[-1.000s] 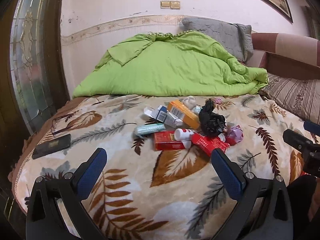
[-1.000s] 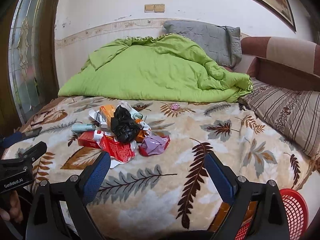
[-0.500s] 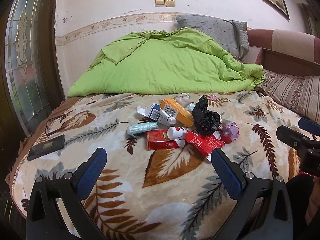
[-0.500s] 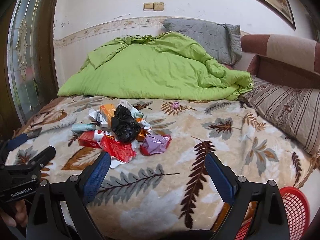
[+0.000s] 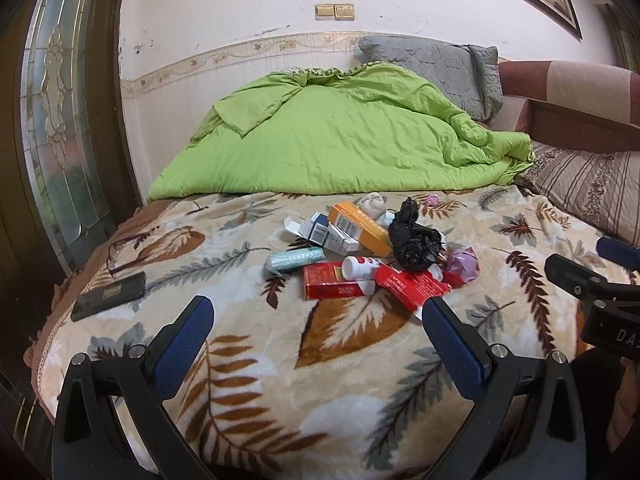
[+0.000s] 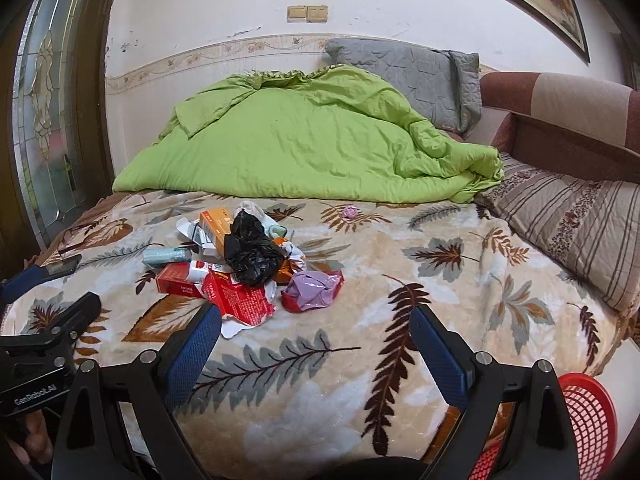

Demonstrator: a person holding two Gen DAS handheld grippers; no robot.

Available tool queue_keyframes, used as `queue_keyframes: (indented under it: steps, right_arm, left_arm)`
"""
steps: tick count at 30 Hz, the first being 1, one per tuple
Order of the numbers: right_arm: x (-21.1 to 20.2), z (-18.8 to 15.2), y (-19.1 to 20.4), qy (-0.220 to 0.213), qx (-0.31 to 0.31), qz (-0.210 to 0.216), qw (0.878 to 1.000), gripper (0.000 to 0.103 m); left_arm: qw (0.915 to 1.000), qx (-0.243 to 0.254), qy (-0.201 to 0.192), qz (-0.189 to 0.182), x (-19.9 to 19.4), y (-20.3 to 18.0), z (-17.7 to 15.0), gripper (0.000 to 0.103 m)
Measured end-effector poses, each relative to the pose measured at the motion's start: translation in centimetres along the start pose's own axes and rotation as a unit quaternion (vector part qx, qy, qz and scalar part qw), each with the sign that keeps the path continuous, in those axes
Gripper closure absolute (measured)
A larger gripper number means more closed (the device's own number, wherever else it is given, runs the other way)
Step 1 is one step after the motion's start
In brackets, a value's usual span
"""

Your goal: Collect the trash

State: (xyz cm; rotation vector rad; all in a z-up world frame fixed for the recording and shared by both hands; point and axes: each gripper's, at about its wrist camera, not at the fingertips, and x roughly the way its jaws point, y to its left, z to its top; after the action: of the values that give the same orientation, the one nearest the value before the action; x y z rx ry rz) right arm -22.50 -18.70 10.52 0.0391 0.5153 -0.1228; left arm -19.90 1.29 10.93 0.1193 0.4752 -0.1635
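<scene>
Lying on bed: trash pile (image 5: 360, 252) heaped mid-blanket, just ahead of both tools.
Pile contents: crumpled black bag (image 5: 414, 242), orange box (image 5: 360, 228), red carton (image 5: 332, 286), white bottle (image 5: 358, 268), purple wrapper (image 6: 314, 290).
Left gripper (image 5: 318, 322): released, fingers spread wide, grasping nothing.
Right gripper (image 6: 316, 330): released, also empty.
Basket: red basket (image 6: 588, 412) beside bed, lower right.
Beyond: leaf-print blanket (image 5: 320, 360), green duvet (image 5: 340, 140).

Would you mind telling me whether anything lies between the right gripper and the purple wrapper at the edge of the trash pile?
Nothing visible does. The right gripper is open, and only bare leaf-patterned blanket lies between it and the purple wrapper.
</scene>
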Motion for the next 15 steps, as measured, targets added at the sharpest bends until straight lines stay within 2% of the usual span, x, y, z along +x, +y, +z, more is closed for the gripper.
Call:
queue_keyframes:
  steps: [6, 15]
  right_arm:
    - [-1.1, -0.3, -1.2, 0.008, 0.024, 0.02, 0.999, 0.006]
    - [0.7, -2.0, -0.8, 0.042, 0.024, 0.045, 0.998, 0.006]
  left_arm:
    - [1.0, -0.007, 0.001, -0.006, -1.2, -0.1, -0.1, 0.0]
    - [0.9992, -0.003, 0.037, -0.012, 1.0, -0.4, -0.9, 0.0]
